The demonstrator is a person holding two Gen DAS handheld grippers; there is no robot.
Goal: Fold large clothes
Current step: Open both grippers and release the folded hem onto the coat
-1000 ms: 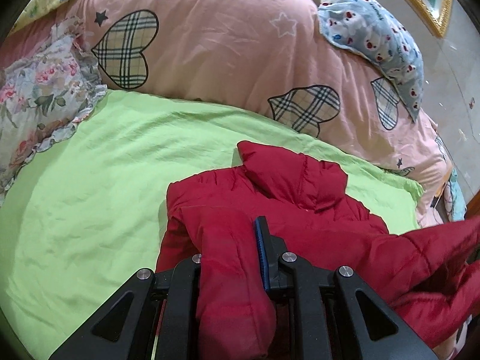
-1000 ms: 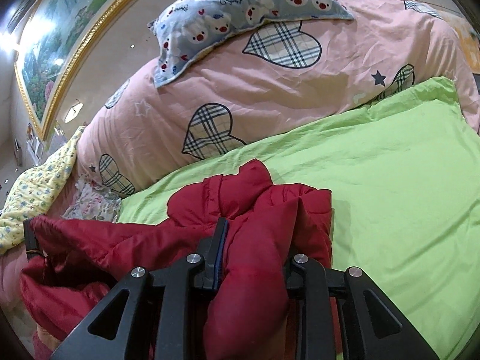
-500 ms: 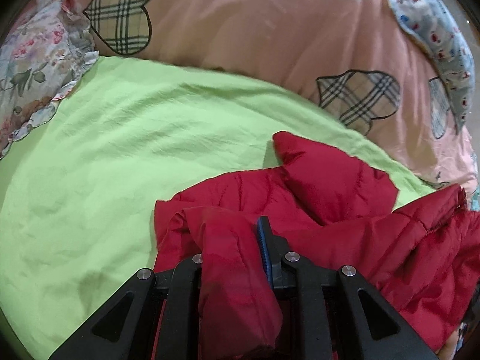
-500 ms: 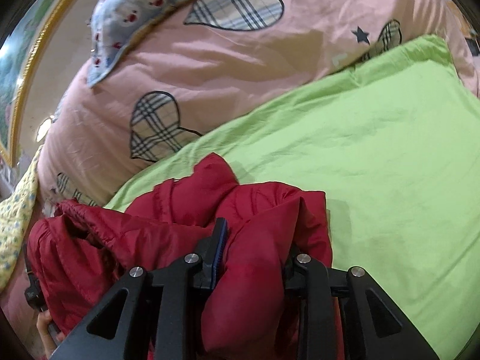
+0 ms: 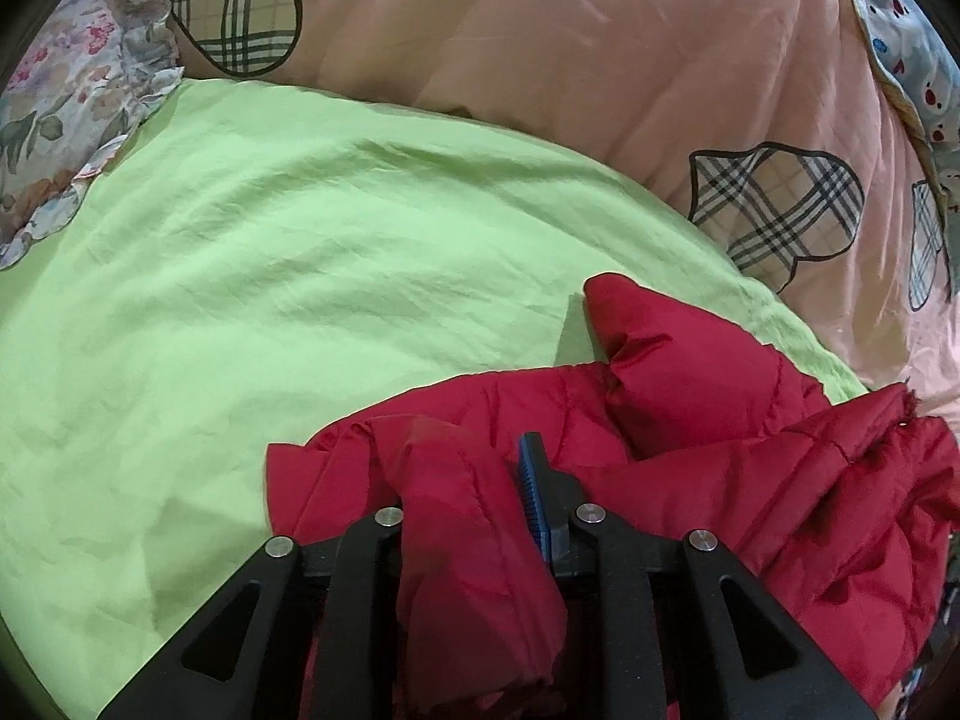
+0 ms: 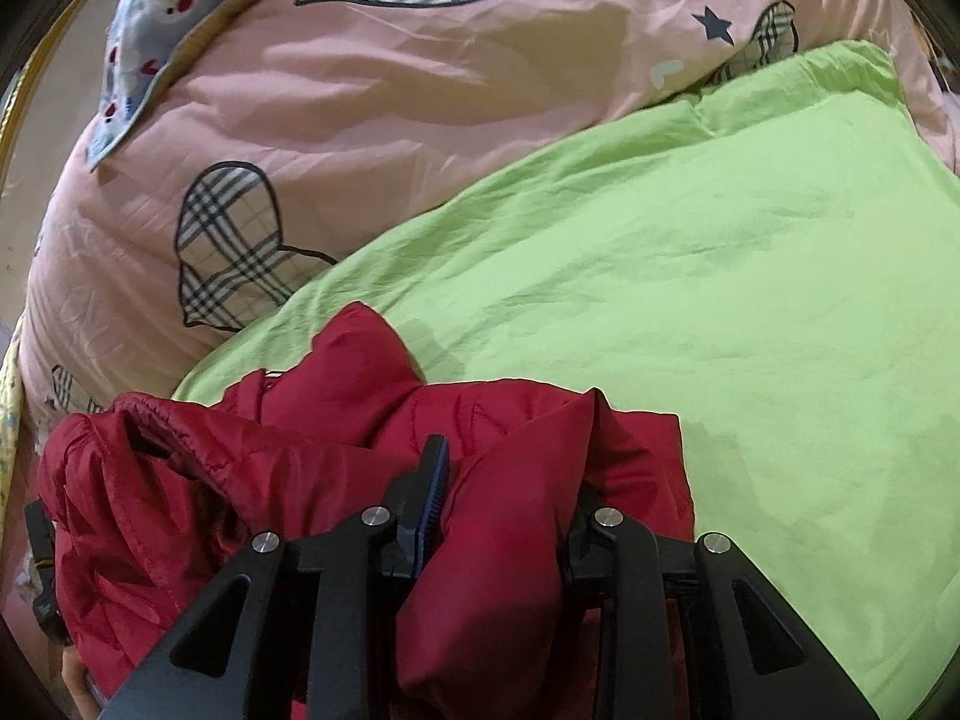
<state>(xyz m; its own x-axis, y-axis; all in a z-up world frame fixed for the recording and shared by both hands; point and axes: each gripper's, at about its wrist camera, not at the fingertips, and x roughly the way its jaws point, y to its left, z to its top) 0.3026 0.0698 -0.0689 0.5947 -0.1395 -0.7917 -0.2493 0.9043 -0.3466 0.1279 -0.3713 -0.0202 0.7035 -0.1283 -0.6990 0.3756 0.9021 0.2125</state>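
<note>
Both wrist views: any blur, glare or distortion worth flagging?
Left wrist: sharp; fisheye bends the green sheet and darkens the corners; no glare on the red jacket. Right wrist: same bending, slight blur on the pink duvet hearts.

left gripper [image 5: 465, 480]: its left finger buried under jacket [image 5: 690, 420] fabric | right gripper [image 6: 510, 480]: its right fingertip covered by jacket folds | jacket: cut off by the bottom frame edge in both views | pillow [image 6: 150, 30]: cropped at top
</note>
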